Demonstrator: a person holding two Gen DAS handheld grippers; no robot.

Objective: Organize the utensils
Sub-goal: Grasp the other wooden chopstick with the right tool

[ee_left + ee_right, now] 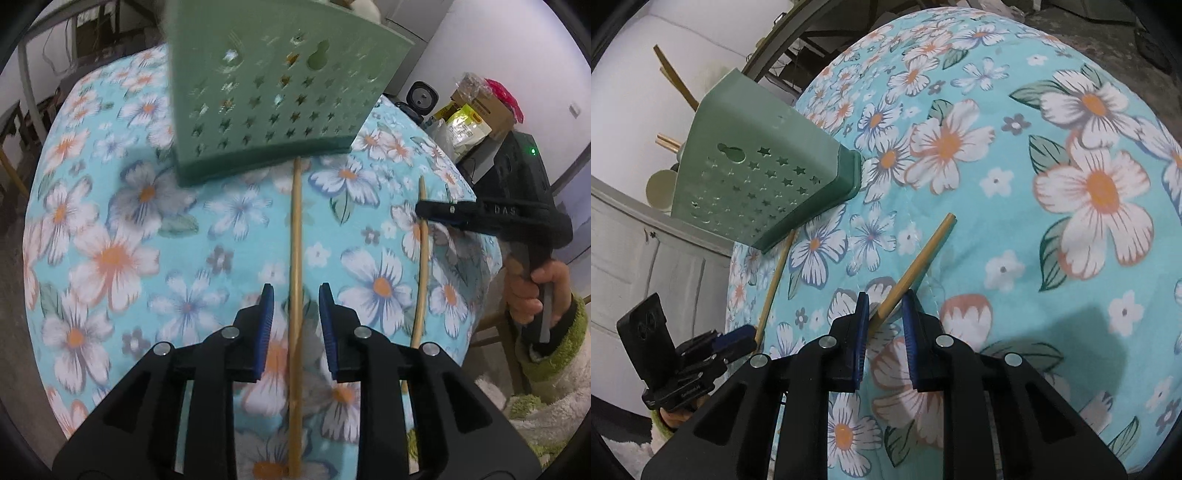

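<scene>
While the green perforated utensil holder (pixel 273 92) stands near the far edge of the table (pixel 110 221) with its floral cloth, two bamboo chopsticks lie on the cloth before it. The left gripper (pixel 296 306) straddles one chopstick (pixel 295 240), jaws narrow with the pads clear of it. The right gripper (pixel 884 314) straddles the other chopstick (pixel 919 258); whether its pads press it, I cannot tell.

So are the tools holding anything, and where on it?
The right tool pinches a chopstick near its end toward the green basket. The left tool holds nothing: the other chopstick just lies between its open jaws.
</scene>
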